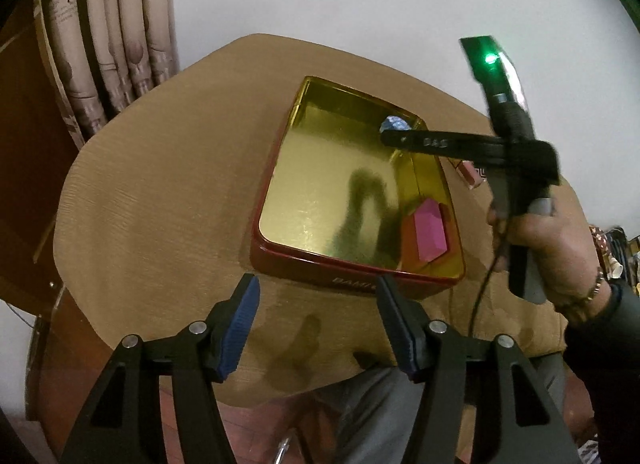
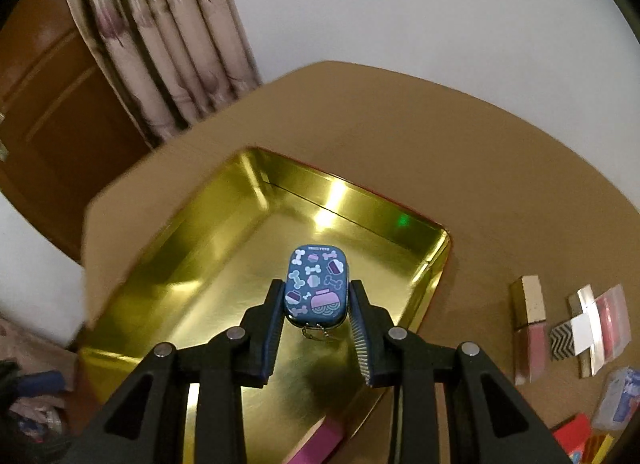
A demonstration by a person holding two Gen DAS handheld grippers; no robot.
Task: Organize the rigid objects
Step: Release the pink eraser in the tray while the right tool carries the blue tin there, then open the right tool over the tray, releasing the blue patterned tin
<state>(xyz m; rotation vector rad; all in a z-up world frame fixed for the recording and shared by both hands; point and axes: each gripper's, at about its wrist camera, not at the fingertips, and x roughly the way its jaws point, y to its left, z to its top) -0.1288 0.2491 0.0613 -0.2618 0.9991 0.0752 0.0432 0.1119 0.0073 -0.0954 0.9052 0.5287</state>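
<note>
A red tin box with a gold inside (image 1: 320,200) stands open on the round wooden table; it also shows in the right wrist view (image 2: 224,264). A pink block (image 1: 430,232) lies in its near right corner, seen at the bottom of the right wrist view (image 2: 316,444). My right gripper (image 2: 316,296) is shut on a small blue patterned tin (image 2: 316,286) and holds it over the box. In the left wrist view the small blue tin (image 1: 394,124) shows at the right gripper's tip. My left gripper (image 1: 316,296) is open and empty, at the box's near edge.
Lip gloss tubes (image 2: 530,328) and small cosmetic boxes (image 2: 592,324) lie on the table right of the box. A clear packet (image 2: 618,400) and a red box (image 2: 576,436) lie at the lower right. Curtains (image 2: 168,36) hang behind the table.
</note>
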